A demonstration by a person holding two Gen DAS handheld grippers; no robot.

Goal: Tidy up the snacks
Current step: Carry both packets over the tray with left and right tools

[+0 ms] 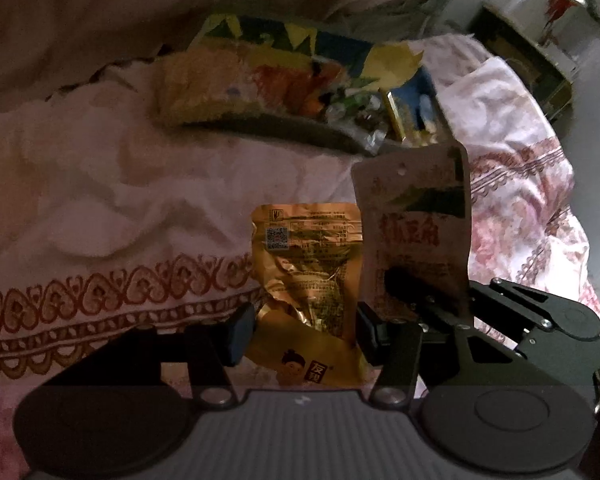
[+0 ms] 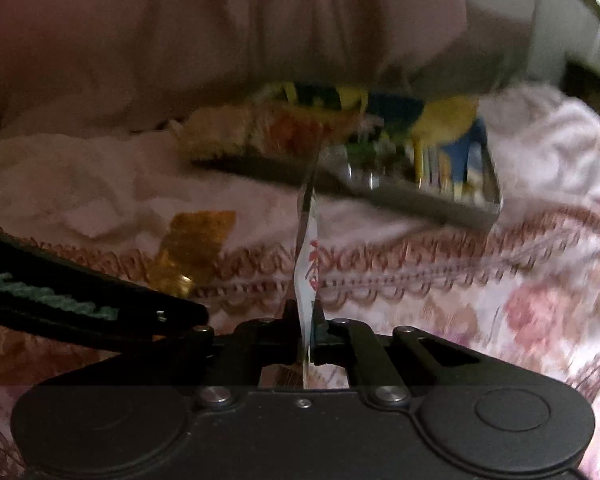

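While a pink floral bedspread with a red scalloped border fills most of both views, a shallow grey tray of mixed snacks lies on it farther back, its contents yellow, orange, green and blue. Nearer the cameras, the left gripper has its fingers partway apart with a crinkled gold snack packet standing between them; whether the pads press its sides cannot be told from the dim view. Just beside it, to the right in the left wrist view, the right gripper is clamped tight on a flat tan snack pouch with red characters, gripped by its lower part and held upright. From the right wrist camera that pouch appears edge-on, a thin strip rising toward the tray.
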